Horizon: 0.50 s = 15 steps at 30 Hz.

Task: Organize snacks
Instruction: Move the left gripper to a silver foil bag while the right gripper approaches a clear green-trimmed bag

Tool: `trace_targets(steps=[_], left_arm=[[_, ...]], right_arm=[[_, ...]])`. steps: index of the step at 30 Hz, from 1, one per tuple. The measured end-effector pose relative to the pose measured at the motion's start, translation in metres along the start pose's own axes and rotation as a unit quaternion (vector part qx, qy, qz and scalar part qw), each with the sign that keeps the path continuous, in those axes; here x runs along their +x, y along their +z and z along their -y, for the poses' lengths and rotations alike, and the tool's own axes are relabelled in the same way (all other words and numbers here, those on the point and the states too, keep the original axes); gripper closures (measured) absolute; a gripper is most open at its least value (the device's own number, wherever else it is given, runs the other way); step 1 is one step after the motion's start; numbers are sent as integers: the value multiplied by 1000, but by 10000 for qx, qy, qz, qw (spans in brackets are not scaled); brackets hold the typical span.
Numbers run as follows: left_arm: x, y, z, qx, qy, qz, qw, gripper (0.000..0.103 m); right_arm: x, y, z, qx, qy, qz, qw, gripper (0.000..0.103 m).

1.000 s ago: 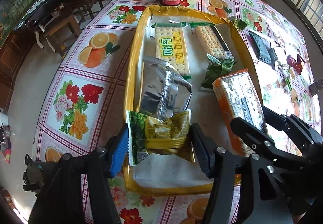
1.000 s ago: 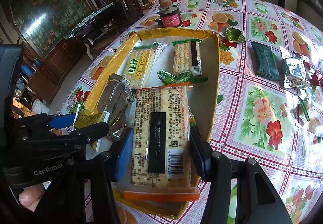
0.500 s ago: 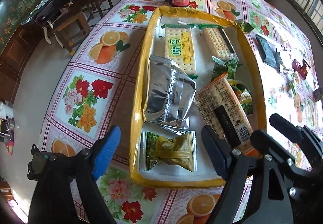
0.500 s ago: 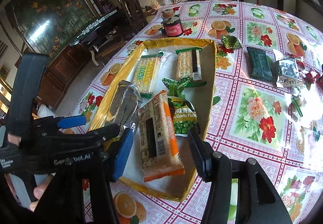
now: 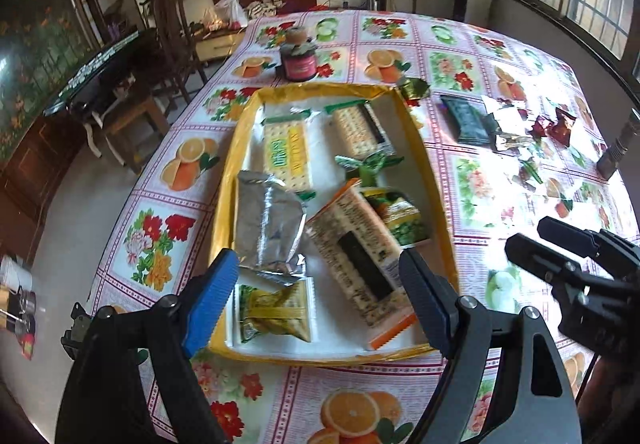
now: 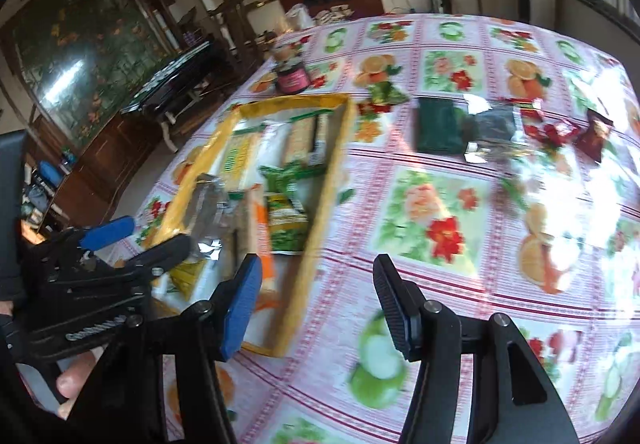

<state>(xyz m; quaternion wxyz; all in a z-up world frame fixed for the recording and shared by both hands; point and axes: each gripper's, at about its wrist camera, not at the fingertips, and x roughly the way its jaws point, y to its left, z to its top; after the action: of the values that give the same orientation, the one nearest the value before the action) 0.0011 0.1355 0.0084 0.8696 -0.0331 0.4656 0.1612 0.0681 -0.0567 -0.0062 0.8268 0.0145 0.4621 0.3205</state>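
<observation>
A yellow tray (image 5: 434,180) on the flowered tablecloth holds several snacks: a small yellow-green packet (image 5: 276,314) at the near end, a silver bag (image 5: 270,222), an orange-edged cracker pack (image 5: 356,268), a green pea bag (image 5: 400,220) and two cracker packs (image 5: 286,154) farther back. My left gripper (image 5: 320,300) is open and empty above the tray's near end. My right gripper (image 6: 316,304) is open and empty, above the table just right of the tray (image 6: 320,220). Loose snacks lie at the right: a dark green pack (image 6: 436,124), a silver wrapper (image 5: 506,124) and red packets (image 6: 560,132).
A dark jar with a pink label (image 5: 299,58) stands beyond the tray. A small green foil packet (image 5: 412,88) lies by the tray's far right corner. Chairs and a dark bench (image 5: 132,84) stand left of the table. The table edge runs along the left.
Both grippers opened and drew back. The yellow-green packet and the orange-edged cracker pack now lie in the tray. The right gripper swung right, off the tray.
</observation>
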Motion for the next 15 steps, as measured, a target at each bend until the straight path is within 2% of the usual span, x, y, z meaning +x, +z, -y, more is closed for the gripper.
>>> trace_targets(steps=[7,15], left_arm=[[-8,4,25,134,56,227,9996,20],[-4,28,55,284,-24,132,9995,20]], right_arm=[[-9,-3,69,491,-637,-1,9968,44],[-2,7,122,858,-1044,-71,9908,44]])
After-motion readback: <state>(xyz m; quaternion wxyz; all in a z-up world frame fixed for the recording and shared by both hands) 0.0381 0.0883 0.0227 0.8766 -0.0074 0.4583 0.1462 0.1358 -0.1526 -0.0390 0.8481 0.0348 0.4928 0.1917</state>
